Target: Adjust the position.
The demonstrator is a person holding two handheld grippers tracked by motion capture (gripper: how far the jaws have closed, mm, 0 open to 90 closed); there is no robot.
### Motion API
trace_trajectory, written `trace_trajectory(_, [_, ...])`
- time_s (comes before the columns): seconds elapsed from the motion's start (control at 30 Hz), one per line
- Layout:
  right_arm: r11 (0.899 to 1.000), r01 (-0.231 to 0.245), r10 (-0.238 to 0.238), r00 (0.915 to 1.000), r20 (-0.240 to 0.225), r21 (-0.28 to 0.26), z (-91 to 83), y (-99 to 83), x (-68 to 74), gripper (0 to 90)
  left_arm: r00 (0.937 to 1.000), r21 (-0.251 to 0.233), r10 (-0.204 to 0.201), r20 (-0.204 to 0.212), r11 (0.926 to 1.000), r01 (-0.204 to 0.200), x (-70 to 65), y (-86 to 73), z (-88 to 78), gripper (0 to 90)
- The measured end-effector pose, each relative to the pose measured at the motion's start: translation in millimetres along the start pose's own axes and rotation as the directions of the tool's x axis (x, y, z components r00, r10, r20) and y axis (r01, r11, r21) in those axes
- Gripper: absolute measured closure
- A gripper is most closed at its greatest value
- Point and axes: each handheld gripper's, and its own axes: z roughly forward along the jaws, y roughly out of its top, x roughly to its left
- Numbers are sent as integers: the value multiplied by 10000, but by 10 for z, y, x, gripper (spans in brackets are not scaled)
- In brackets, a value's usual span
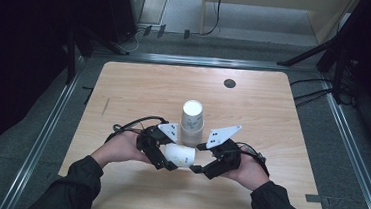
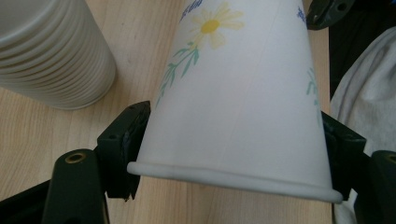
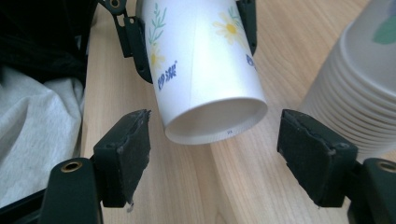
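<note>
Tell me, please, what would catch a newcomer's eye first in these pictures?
First, the flowered paper cup lying sideways above the near middle of the table, clamped near its rim in the left gripper. The right gripper faces its base, fingers apart and not touching it. Just behind stands a tall cup stack.

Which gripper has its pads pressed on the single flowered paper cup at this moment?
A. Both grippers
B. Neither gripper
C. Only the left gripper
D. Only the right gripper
C: the left gripper clamps the paper cup near its rim, while the right gripper has both pads standing apart from the cup's bottom end, with a gap on each side.
</note>
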Motion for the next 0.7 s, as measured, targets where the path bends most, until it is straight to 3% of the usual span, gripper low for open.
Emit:
trace_trajectory(0.2, [9984,392,-383,9990,-244,403,123,17,31,262,9999,655,-65,154,9978,55,-20,45,65,250])
trace_trajectory(0.3, [9973,486,-466,9982,-369,553,176,27,39,269,9998,870,109,155,9961,-122,-47,55,90,249])
trace_trajectory(0.7, [9920,957,-884,9922,-882,819,340,65,88,314,9992,1065,174,370,9941,-212,-94,39,157,249])
